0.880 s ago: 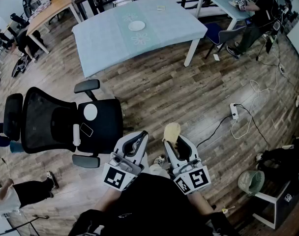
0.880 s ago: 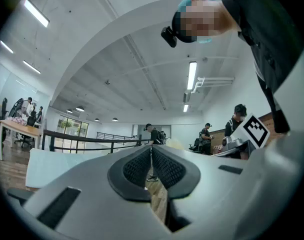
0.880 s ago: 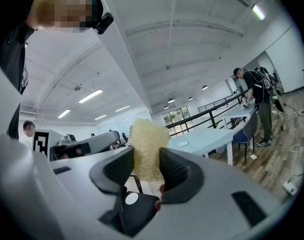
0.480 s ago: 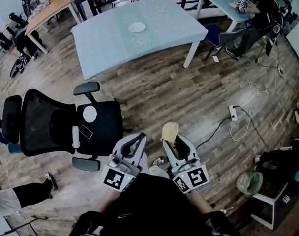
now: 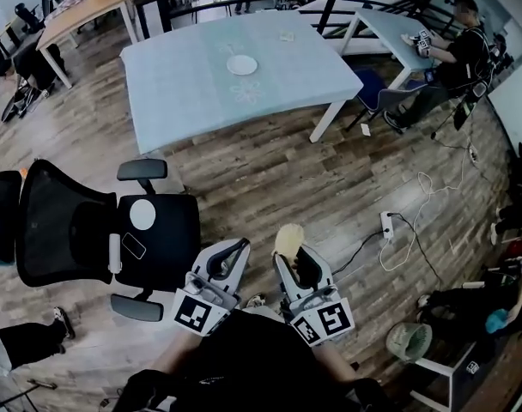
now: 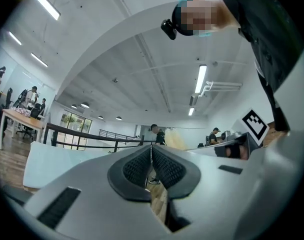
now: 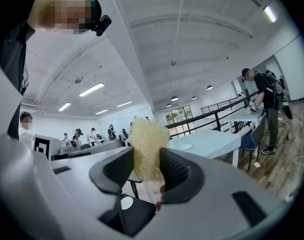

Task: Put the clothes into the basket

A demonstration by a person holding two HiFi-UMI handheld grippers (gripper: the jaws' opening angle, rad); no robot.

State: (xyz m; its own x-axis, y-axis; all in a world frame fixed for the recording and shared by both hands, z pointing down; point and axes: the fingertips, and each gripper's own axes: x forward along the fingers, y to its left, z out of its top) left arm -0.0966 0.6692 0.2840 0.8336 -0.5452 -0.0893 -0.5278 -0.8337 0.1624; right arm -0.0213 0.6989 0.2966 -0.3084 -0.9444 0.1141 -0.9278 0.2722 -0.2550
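A pale-yellow, nubbly cloth with a soft, terry-like pile is pinched between the ribbed pads of the right gripper, above the wood-plank floor. The left gripper is pressed together, empty, near a black mesh office chair.

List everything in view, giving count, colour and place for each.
Large table: one, light blue, top centre.
Plate: one, white, on the large table.
Office chair: one, black, at left.
Power strip: one, white, at right, cable attached.
Basket: one, pale green, lower right.
Seated person: one, dark clothes, top right.
Fuzzy cloth: one, pale yellow, bottom centre, clamped between jaws.
Left gripper: one, grey, shut, empty.
Right gripper: one, grey, shut on the fuzzy cloth.
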